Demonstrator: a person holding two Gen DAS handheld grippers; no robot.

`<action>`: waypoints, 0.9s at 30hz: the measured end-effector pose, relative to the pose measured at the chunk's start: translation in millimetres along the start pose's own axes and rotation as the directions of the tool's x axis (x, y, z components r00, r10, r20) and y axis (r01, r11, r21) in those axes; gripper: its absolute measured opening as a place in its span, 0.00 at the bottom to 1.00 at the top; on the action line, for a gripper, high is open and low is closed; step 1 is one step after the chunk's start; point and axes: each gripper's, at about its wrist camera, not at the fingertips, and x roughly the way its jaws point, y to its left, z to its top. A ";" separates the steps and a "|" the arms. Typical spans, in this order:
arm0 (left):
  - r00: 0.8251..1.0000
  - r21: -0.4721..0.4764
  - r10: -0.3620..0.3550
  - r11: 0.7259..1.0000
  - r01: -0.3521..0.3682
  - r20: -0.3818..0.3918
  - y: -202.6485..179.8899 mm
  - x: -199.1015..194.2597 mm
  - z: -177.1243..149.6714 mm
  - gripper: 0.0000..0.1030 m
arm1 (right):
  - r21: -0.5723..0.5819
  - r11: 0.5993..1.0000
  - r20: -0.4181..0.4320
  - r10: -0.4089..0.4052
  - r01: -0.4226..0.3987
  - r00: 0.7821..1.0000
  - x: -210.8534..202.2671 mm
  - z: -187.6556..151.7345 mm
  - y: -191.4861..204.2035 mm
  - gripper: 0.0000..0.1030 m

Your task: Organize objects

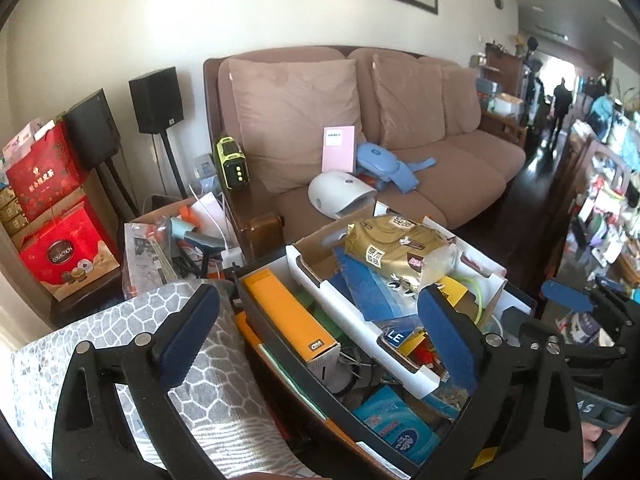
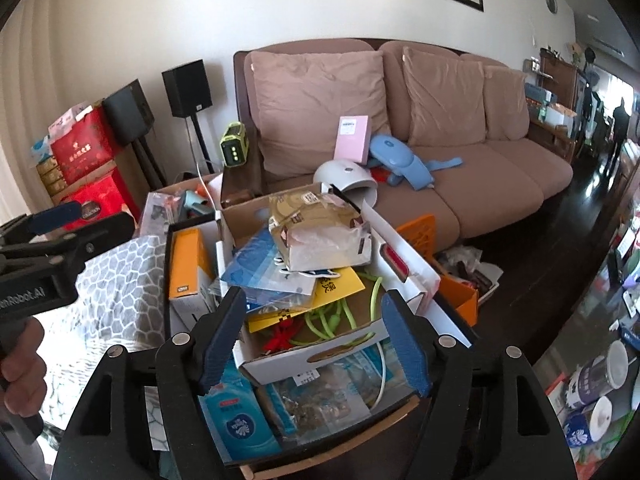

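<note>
- Left gripper: jaws wide apart, nothing between the pads; it hangs above the black bin, one finger over the grey patterned cloth.
- Right gripper: jaws apart and empty, poised over the near end of the white box; no pad touches anything.
- The left gripper also shows at the left edge of the right wrist view, held by a hand.
- Gold packet — the topmost item — lies on top of the heap in the white box, tilted, its clear end toward the camera.
- Under the packet: a blue plastic bag, then a yellow card, with a green cord and something red beside it in the box bottom.
- Orange box lies in the black bin, just beside the white box.
- Blue tissue pack lies in the bin, nearest the camera.
- Behind the heap stands a brown sofa bearing a white dome, a pink booklet propped upright and a blue massager.
- A green-yellow device sits on the sofa arm; two black speakers and red gift bags stand to the left.
</note>
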 end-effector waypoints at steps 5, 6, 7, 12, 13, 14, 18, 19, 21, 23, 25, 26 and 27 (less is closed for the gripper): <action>1.000 -0.002 0.011 1.000 -0.011 0.020 3.6 -9.1 -2.0 0.96 | 0.002 1.000 0.027 -0.003 0.003 1.000 -9.8 2.1 1.8 0.71; 1.000 -0.004 0.012 1.000 -0.012 0.024 4.8 -11.0 -2.5 0.96 | 0.007 1.000 0.033 -0.004 0.004 0.999 -10.7 2.3 1.3 0.71; 1.000 -0.006 0.013 1.000 -0.013 0.028 5.4 -12.9 -3.1 0.96 | 0.008 1.000 0.033 -0.005 0.005 0.999 -10.9 2.2 1.1 0.71; 0.998 0.020 0.040 0.999 -0.041 0.052 3.0 -18.8 -6.2 0.96 | 0.004 1.000 0.030 -0.008 0.008 1.000 -9.9 2.2 3.2 0.71; 0.998 0.021 0.035 0.999 -0.036 0.053 2.8 -19.7 -6.7 0.96 | 0.001 1.000 0.031 -0.009 0.009 0.999 -9.8 1.8 3.6 0.71; 0.998 0.021 0.032 0.999 -0.033 0.054 2.7 -20.7 -7.0 0.96 | -0.003 1.000 0.032 -0.011 0.011 0.999 -9.4 1.6 4.3 0.71; 0.998 0.021 0.031 0.999 -0.032 0.060 3.1 -23.9 -7.6 0.96 | -0.015 1.000 0.030 -0.022 0.022 0.999 -8.2 -0.4 7.4 0.71; 0.998 0.022 0.031 0.999 -0.032 0.059 2.9 -23.6 -7.3 0.96 | -0.021 0.999 0.030 -0.025 0.026 0.999 -8.1 -0.6 8.6 0.71; 0.998 0.025 0.038 0.999 -0.039 0.057 2.6 -23.2 -7.9 0.96 | -0.028 0.999 0.026 -0.022 0.023 0.999 -7.0 -1.1 11.6 0.71; 0.998 0.025 0.035 0.999 -0.037 0.056 2.4 -22.9 -8.0 0.96 | -0.032 0.999 0.025 -0.019 0.020 0.999 -7.0 -1.5 13.9 0.71; 0.998 0.025 0.035 0.999 -0.036 0.057 2.1 -22.0 -8.0 0.96 | -0.036 0.999 0.025 -0.018 0.019 1.000 -7.7 -1.8 14.8 0.71; 0.998 0.028 0.035 0.999 -0.036 0.056 1.7 -21.7 -8.0 0.96 | -0.037 0.999 0.024 -0.017 0.018 1.000 -7.8 -2.1 15.1 0.71; 0.998 0.033 0.035 0.999 -0.037 0.055 0.7 -21.5 -8.3 0.96 | -0.037 0.999 0.023 -0.017 0.018 1.000 -7.9 -1.9 14.9 0.71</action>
